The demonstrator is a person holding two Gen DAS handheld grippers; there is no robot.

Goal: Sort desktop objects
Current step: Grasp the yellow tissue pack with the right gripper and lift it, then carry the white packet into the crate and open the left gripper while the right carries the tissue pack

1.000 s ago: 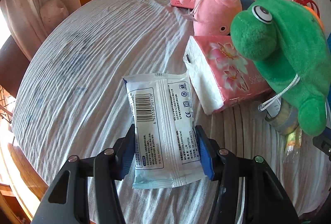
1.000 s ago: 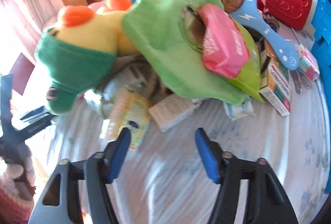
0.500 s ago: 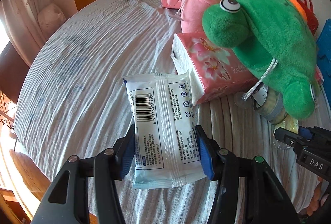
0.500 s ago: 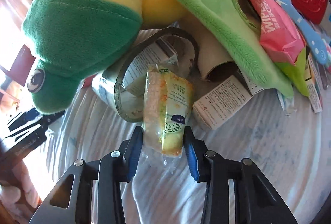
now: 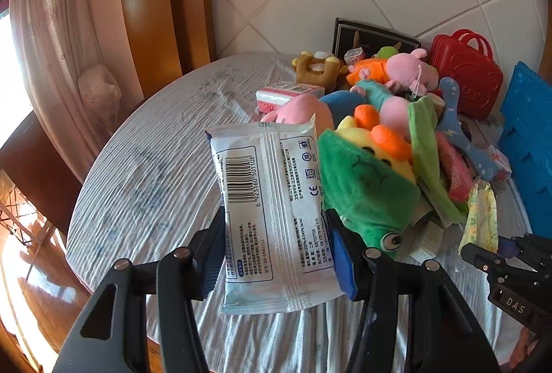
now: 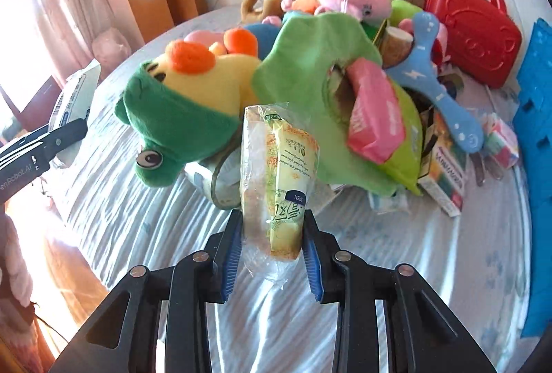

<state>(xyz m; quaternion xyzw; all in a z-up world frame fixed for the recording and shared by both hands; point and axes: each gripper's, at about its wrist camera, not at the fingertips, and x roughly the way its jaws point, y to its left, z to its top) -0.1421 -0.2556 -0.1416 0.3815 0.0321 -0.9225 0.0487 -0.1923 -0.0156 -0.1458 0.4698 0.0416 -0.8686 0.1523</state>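
Snack packet (image 6: 276, 180) newly gripped, lifted.

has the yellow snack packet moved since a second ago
Yes. The yellow snack packet lay on the cloth beside the green frog plush; now it hangs clear of the cloth, raised in front of the plush, clamped in the right tongs, whose jaws have just been closing.

Left half of the table (image 5: 145, 173) lies bare, open passage; the toy pile (image 5: 379, 138) crowds the right side to the far edge.
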